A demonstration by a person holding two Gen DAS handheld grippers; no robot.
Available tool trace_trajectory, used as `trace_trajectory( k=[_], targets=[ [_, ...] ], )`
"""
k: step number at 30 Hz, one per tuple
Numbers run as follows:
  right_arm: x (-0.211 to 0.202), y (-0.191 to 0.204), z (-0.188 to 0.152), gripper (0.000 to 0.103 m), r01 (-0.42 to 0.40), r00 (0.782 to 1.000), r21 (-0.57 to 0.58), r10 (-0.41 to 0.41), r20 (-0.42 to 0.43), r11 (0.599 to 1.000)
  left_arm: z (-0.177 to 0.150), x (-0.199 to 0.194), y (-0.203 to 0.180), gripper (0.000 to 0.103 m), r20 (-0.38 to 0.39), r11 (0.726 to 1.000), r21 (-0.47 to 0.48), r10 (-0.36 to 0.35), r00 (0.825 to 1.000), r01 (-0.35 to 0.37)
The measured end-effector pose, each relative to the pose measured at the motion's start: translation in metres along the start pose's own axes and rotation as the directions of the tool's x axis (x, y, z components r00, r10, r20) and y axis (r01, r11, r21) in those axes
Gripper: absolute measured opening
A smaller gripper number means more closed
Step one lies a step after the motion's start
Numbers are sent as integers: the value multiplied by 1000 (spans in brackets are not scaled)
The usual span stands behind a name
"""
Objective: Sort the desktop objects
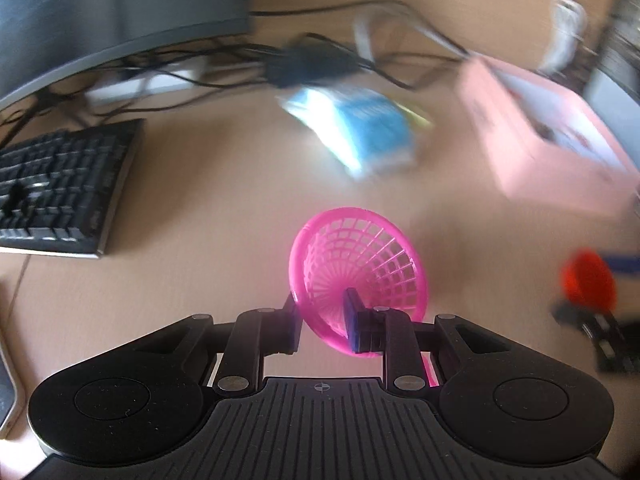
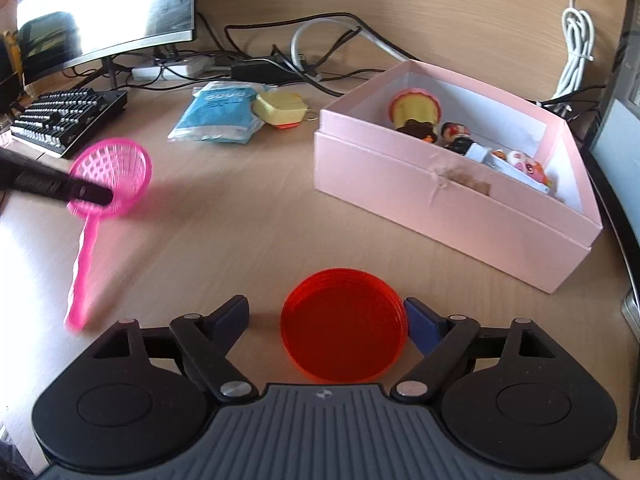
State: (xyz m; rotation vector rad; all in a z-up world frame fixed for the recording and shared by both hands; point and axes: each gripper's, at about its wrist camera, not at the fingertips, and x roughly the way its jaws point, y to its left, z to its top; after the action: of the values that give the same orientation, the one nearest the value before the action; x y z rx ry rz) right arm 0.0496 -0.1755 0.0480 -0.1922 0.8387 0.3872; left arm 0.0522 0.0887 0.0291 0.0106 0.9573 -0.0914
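Observation:
My left gripper [image 1: 322,326] is shut on the rim of a pink plastic strainer [image 1: 360,268] and holds it above the desk; the same strainer [image 2: 112,176] hangs with its handle down in the right wrist view. My right gripper [image 2: 326,320] is open around a red round lid [image 2: 344,326] lying flat on the desk, its right finger close to the lid's edge. An open pink box [image 2: 448,196] stands at the right with small toy figures [image 2: 416,114] inside. A blue packet [image 2: 218,114] and a yellow case [image 2: 280,110] lie at the back.
A black keyboard [image 2: 64,120] and a monitor [image 2: 104,12] stand at the left. A power strip with tangled cables [image 2: 256,66] runs along the back. A coiled white cable [image 2: 576,52] hangs at the far right.

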Motion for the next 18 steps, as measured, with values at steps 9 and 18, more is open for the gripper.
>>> trace_trajectory(
  k=[9,18],
  targets=[
    [-16,12,-9,88,24,1000,-20,-24,13,1000,2,-23,2,84,75,999,-19,-37,997,38],
    [-16,12,-13,91,52,999,-14,-52,15,999,-3,-5,-27,97,-6,996,-92,-3,1000,2]
  ],
)
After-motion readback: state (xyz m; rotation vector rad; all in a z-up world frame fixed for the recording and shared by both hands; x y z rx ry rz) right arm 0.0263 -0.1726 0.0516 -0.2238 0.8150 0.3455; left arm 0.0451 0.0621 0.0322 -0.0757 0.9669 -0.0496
